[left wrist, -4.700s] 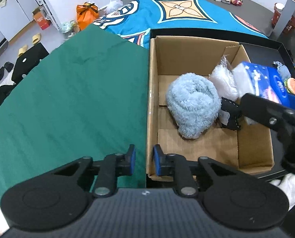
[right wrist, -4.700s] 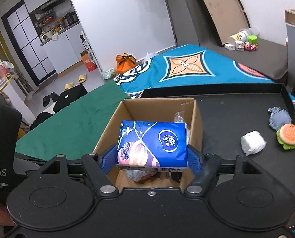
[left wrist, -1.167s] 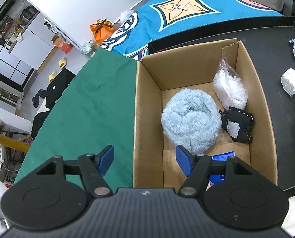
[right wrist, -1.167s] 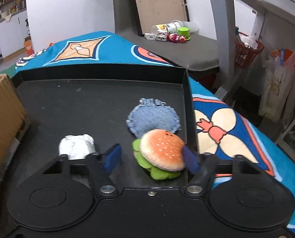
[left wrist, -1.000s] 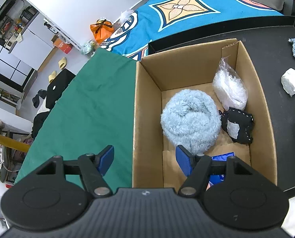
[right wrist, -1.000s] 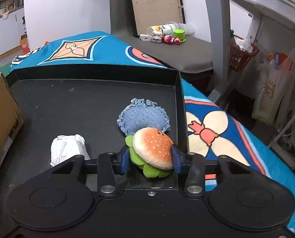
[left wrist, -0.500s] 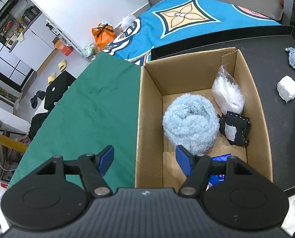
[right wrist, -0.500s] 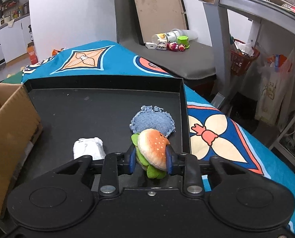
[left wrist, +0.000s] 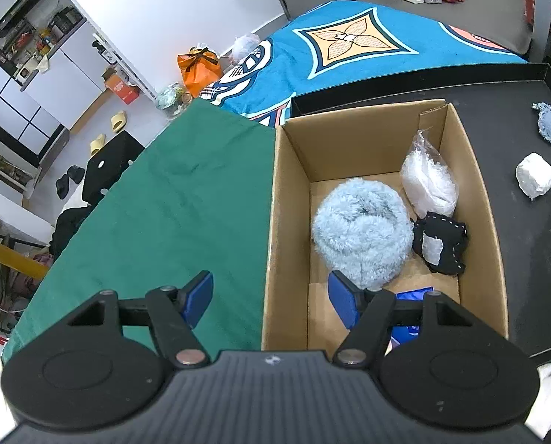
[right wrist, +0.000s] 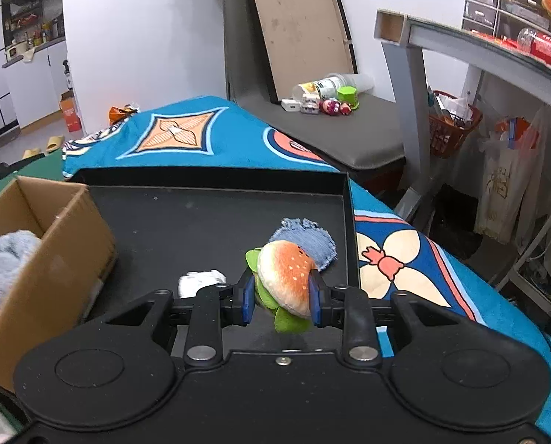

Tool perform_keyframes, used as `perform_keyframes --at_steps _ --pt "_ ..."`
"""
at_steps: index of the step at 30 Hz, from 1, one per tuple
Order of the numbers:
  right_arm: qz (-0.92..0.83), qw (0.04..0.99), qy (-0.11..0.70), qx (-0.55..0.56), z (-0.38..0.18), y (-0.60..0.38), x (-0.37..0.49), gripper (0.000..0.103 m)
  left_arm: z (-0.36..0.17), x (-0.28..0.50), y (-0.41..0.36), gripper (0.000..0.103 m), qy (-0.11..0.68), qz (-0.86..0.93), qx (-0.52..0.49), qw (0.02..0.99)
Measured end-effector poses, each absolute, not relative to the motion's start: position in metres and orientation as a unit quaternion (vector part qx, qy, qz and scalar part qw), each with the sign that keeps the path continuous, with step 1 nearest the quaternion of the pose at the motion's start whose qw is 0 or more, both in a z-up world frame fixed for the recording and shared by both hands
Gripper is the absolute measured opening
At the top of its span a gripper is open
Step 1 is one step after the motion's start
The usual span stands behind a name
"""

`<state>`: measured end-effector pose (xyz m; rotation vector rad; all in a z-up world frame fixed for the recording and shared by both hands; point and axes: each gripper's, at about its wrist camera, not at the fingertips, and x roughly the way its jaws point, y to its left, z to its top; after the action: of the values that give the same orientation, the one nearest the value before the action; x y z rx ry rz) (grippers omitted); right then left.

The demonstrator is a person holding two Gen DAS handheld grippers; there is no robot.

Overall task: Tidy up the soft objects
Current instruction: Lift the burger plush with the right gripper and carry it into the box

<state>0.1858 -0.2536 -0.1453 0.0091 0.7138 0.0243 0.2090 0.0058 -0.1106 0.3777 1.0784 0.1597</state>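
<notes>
My right gripper [right wrist: 281, 301] is clamped on the plush burger [right wrist: 284, 281] at lower centre of the right view: an orange, seed-speckled bun squeezed between the blue pads, green felt lettuce hanging out below, the toy tipped on its side and lifted off the black tray [right wrist: 201, 222]. Just left of it on the tray lies a white wad [right wrist: 201, 281], and just beyond it a frayed denim patch [right wrist: 306, 240]. At the left edge stands the cardboard box [right wrist: 60, 259]. In the left view my left gripper [left wrist: 271, 298] is spread wide and holds nothing, its fingers straddling the box's near left wall [left wrist: 269, 259]. Inside the box, near to far, are a blue packet [left wrist: 408, 310] partly hidden behind my finger, a fluffy pale-blue roll [left wrist: 362, 238], a black stitched pouch [left wrist: 440, 246] and a clear bag of white filling [left wrist: 427, 181]. A green cloth [left wrist: 171, 222] covers the left of the frame.
</notes>
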Motion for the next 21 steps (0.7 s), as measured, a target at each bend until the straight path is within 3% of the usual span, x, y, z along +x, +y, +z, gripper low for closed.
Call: perform_keyframes --at_steps 10,21 --pt "0.048 0.94 0.337 0.01 -0.118 -0.228 0.177 0.028 -0.105 0.203 0.018 0.067 0.501 0.071 0.154 0.848" --pt "0.074 0.945 0.319 0.012 -0.093 -0.195 0.173 0.028 -0.107 0.203 0.034 0.059 0.504 0.057 0.122 0.853"
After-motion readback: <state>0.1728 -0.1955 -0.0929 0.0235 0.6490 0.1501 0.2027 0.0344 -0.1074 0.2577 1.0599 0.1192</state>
